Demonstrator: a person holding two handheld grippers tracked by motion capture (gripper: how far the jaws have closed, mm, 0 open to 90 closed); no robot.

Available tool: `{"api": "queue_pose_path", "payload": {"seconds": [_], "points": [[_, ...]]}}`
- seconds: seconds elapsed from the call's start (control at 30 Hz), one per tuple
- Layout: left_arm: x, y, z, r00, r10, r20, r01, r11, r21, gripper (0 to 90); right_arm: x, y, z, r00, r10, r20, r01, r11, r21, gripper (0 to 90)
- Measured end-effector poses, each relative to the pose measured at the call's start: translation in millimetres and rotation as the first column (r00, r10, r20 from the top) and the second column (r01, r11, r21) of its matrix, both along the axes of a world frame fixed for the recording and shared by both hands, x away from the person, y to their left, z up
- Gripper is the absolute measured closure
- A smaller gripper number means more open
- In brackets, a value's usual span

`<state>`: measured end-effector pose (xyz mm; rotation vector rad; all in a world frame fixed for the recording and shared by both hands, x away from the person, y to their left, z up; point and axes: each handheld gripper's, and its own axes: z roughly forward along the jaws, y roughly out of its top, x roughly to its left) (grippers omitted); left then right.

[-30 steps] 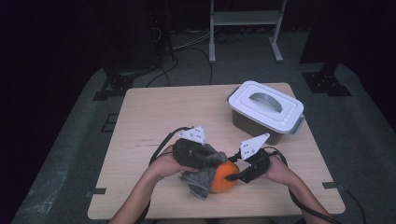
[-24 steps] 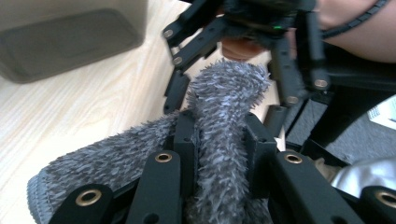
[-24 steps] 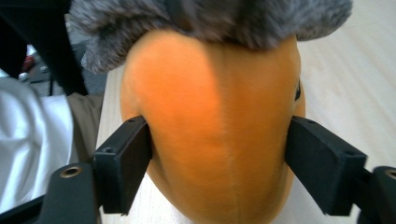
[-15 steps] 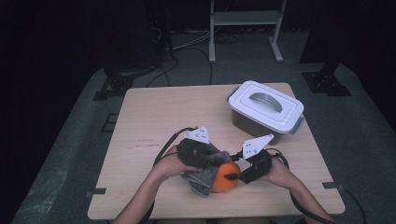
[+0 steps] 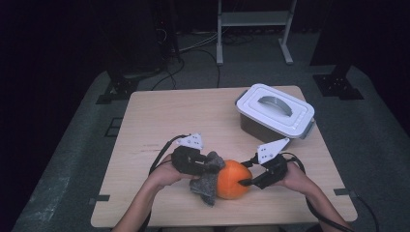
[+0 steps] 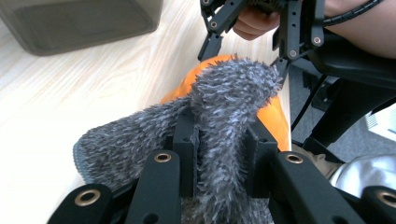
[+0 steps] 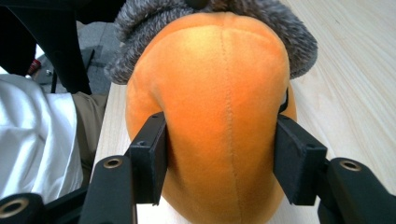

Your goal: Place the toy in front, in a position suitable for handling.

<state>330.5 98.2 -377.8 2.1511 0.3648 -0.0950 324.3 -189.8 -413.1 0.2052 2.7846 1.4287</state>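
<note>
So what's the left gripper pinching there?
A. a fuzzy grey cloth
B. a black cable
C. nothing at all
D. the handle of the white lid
A: in the left gripper view, the left gripper has its jaws closed on a fold of the fuzzy grey cloth, which drapes over the orange plush ball.

The orange ball (image 7: pixel 219 116) is soft, short-pile plush with a stitched seam, the grey cloth (image 6: pixel 219 107) draped on it is shaggy and matt, the table (image 5: pixel 183 116) is pale, smooth wood grain, the box (image 5: pixel 274 112) has a satiny white plastic lid, and both grippers' jaws are matt black plastic.
</note>
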Motion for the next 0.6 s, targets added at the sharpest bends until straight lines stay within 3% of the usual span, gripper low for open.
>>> {"api": "queue_pose_path", "payload": {"seconds": [0.23, 0.37, 0.47, 0.6], "points": [[-0.2, -11.2, -0.9, 0.9999, -0.016, -0.003, 0.016, 0.9998, -0.011, 71.0, 4.4, -15.5, -4.7, 0.9989, -0.035, -0.033, 0.035, 0.9993, 0.013, 38.1], [1.1, -19.7, -0.5, 0.9998, 0.003, -0.022, -0.003, 1.0, -0.008, 71.0, 3.2, -15.9, 0.7, 0.9922, -0.099, -0.076, 0.097, 0.995, -0.022, 24.5], [2.3, -23.7, 0.1, 0.9987, 0.034, -0.038, -0.035, 0.9993, -0.016, 71.1, -3.3, -16.8, 9.3, 0.9879, -0.15, -0.039, 0.148, 0.9877, -0.051, 19.7], [2.0, -33.9, 0.3, 0.9985, 0.031, -0.046, -0.033, 0.999, -0.031, 71.1, -13.5, -13.9, 24.0, 0.9875, -0.157, 0.013, 0.157, 0.9866, -0.043, 18.4]]}}
